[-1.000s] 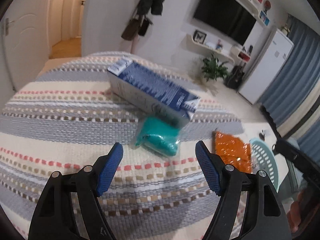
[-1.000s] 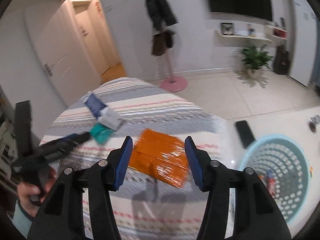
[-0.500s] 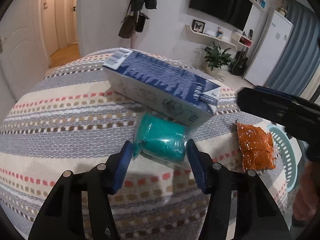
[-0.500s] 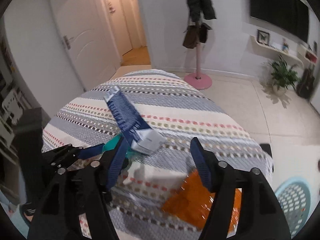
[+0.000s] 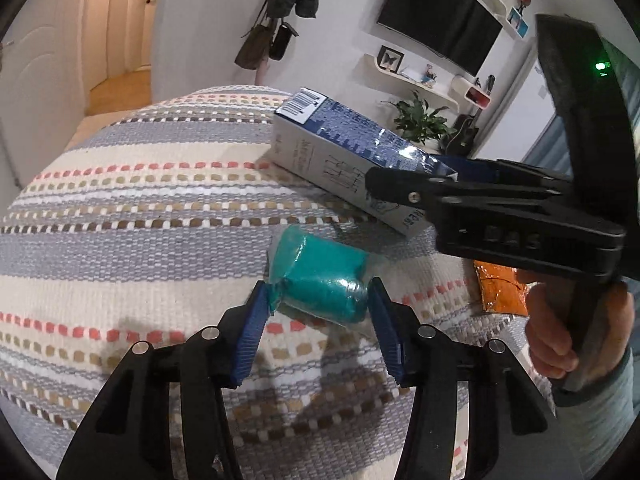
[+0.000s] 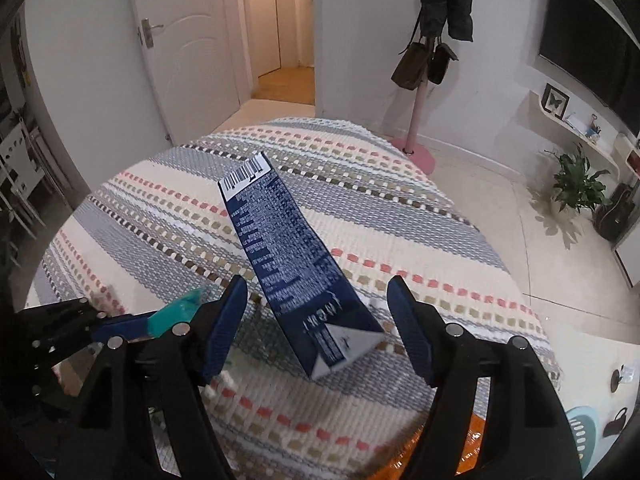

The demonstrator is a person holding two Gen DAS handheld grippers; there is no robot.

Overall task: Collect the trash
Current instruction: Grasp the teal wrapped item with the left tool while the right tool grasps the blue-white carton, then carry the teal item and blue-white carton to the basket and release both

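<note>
Two grasps forming – carton and teal packet

The left gripper (image 5: 318, 312) is closing, pads touching the teal packet (image 5: 320, 280) on the striped cloth (image 5: 140, 216). The right gripper (image 6: 316, 316) – jaws spread, opening – straddles the blue carton (image 6: 288, 256), whose long axis runs away between them.

The right gripper (image 5: 460, 184) is covering the carton's (image 5: 344, 152) near end. The orange packet (image 5: 500, 292) is showing only partly behind it. The basket (image 6: 580, 440) is running off frame.

White walls, a wall-mounted television (image 5: 440, 16), pale floor (image 6: 500, 200) (potted plant (image 6: 576, 184) beside it)
</note>
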